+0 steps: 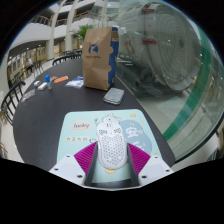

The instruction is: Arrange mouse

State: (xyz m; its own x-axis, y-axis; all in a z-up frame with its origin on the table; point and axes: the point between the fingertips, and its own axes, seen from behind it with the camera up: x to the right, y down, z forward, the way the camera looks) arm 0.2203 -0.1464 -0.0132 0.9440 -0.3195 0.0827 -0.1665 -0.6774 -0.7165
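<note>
I am looking across a round dark table (45,120) with a glass railing (175,70) curving along its far side and an atrium beyond. Standing well ahead of me on the table is a brown paper bag (100,57) with a blue panel, and just this side of it a small grey flat thing (113,96) is lying; I cannot tell what it is. Further off, some papers (60,80) are scattered near the table's far rim.

Closer in, a pale printed mat (85,127) is lying on the table right in front of the gripper (112,160). On the mat, the white mouse (113,148), its shell perforated with small holes, is sitting between my two fingers.

The fingers are standing fairly narrow, their magenta pads (80,157) flanking the mouse's sides. I am judging them as close about it or just touching; I cannot tell whether both are pressing on it, and the mouse looks to be resting on the mat.

What the next move turns on, as I read it: the mouse's long axis is running straight ahead, in line with the fingers, its nose pointing away from me toward the bag. So the pads are already facing its long flanks, and I would judge that closing squarely should grip it without twisting it.
</note>
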